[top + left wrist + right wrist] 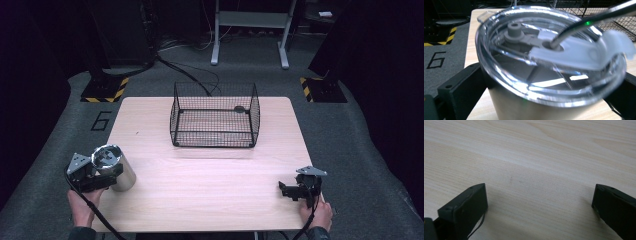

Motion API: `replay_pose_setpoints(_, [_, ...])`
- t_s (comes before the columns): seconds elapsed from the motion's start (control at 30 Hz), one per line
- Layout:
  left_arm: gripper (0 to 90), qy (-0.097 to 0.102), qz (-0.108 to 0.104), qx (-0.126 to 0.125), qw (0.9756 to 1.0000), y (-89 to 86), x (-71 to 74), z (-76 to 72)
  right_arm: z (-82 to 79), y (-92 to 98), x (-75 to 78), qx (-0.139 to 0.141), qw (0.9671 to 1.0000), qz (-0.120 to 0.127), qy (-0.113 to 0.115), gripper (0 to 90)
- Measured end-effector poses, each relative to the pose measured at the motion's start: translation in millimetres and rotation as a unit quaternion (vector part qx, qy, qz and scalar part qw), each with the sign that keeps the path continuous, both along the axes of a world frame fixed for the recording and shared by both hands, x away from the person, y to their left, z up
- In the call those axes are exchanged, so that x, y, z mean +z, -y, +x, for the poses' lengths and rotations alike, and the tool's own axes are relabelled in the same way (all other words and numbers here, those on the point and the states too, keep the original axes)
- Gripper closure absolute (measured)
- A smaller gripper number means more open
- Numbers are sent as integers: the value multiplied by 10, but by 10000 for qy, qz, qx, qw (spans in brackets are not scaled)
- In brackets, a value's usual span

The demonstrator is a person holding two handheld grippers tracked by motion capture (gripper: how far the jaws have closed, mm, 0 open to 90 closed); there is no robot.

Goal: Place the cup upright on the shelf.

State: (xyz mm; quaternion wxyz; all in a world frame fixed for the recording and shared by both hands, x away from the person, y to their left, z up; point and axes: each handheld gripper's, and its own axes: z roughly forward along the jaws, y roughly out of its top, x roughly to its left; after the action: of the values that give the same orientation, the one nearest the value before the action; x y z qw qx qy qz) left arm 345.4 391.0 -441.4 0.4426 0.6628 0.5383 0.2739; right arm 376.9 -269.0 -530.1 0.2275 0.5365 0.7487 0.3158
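Left tool around steel tumbler

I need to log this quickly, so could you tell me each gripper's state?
Left gripper: closed around the steel tumbler.
Right gripper: open, holding nothing.

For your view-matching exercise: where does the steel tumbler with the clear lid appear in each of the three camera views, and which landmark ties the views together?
High view: the steel tumbler stands at the table's near left edge, in the left gripper.
Left gripper view: the tumbler sits centre and close up, lid towards the camera, between the black fingers.
Right gripper view: not in it.
Shared landmark: the light wooden table.
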Motion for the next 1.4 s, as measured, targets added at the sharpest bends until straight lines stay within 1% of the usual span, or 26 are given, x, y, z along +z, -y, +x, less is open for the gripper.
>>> replay_pose_setpoints(0.27, [0,49,-98,12,9999,14,4,59,0,0,0,2,10000,-1,2,0])
replay_pose_setpoints(0.4, [0,57,-112,28,9999,21,-2,75,0,0,0,2,10000,-1,1,0])
replay_pose_setpoints(0.43, [0,50,-72,7,10000,18,-1,80,0,0,0,2,10000,-1,1,0])
replay_pose_setpoints(0.5, [2,73,-100,57,9999,35,-2,86,-3,-2,1,-22,10000,11,-14,0])
replay_pose_setpoints(0.63, [7,110,-53,99,9999,53,-9,82,0,0,0,0,10000,0,1,0])
replay_pose_setpoints(0.7, [14,135,16,113,9998,62,-6,76,0,0,0,1,10000,-1,2,0])
replay_pose_setpoints(0.8, [26,199,184,123,9996,82,9,72,1,0,0,4,10000,0,3,0])
replay_pose_setpoints(0.87, [31,211,243,93,9994,86,14,71,1,0,0,8,10000,0,3,0])
replay_pose_setpoints(1.03, [33,215,239,13,9995,73,16,75,1,0,0,9,10000,1,3,0])
replay_pose_setpoints(1.13, [37,261,261,10,9993,70,22,70,1,0,0,9,10000,1,3,0])
replay_pose_setpoints(1.23, [41,271,111,-34,9996,47,32,65,1,0,0,10,10000,0,3,0])
replay_pose_setpoints(1.27, [41,266,106,-36,9996,48,32,65,1,-1,0,8,10000,0,3,0])
replay_pose_setpoints(1.37, [41,263,184,-34,9995,57,30,58,1,-2,0,1,10000,4,7,0])
replay_pose_setpoints(1.4, [41,301,147,-25,9994,56,32,58,1,-1,0,6,10000,2,6,0])
